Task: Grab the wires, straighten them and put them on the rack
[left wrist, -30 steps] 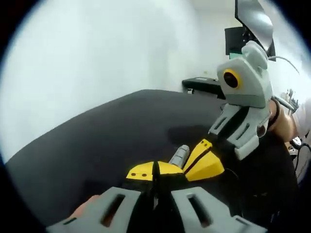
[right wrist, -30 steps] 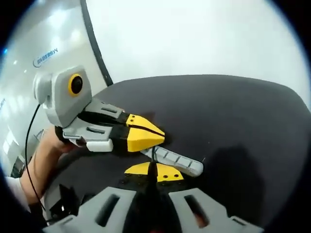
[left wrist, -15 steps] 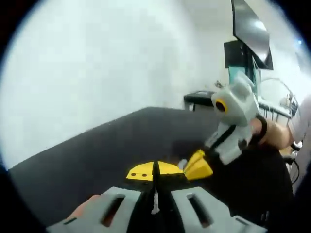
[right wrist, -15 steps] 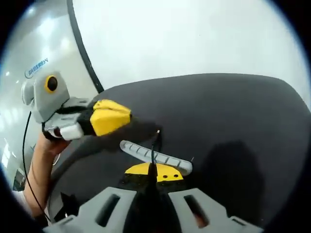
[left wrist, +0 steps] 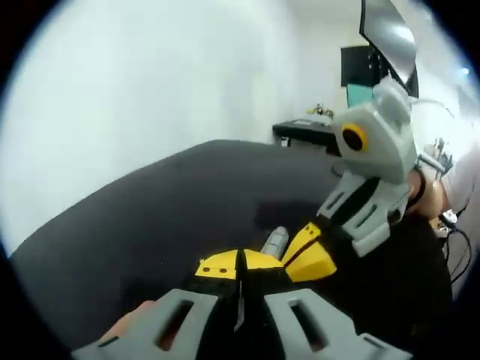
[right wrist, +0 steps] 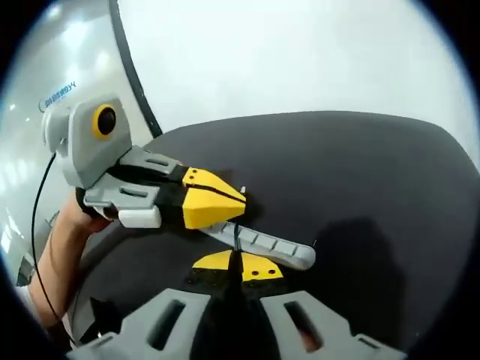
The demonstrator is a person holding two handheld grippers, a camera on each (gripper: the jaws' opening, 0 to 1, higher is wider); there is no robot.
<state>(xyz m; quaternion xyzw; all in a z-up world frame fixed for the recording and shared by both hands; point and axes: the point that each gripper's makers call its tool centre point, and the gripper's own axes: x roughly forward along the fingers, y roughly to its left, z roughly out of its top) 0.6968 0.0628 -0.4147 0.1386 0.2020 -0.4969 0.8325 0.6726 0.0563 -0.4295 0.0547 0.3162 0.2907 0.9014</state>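
A grey slotted rack lies flat on the black table. My right gripper is shut on a thin dark wire that rises from its yellow tips to the rack's near edge. My left gripper comes in from the left, jaws shut, its tips over the rack's left end close to the wire's top. In the left gripper view my left gripper is shut, with a pale sliver in the seam behind its tips. The right gripper sits just to its right beside the rack.
A person's hand holds the left gripper, and a thin cable trails from it. Behind the table stand a white wall, a dark desk and a monitor. The table's edge curves round to the left.
Half a second ago the left gripper was drawn back from the rack. It has come back, and its tips sit over the rack's left end again. The right gripper still holds the wire.
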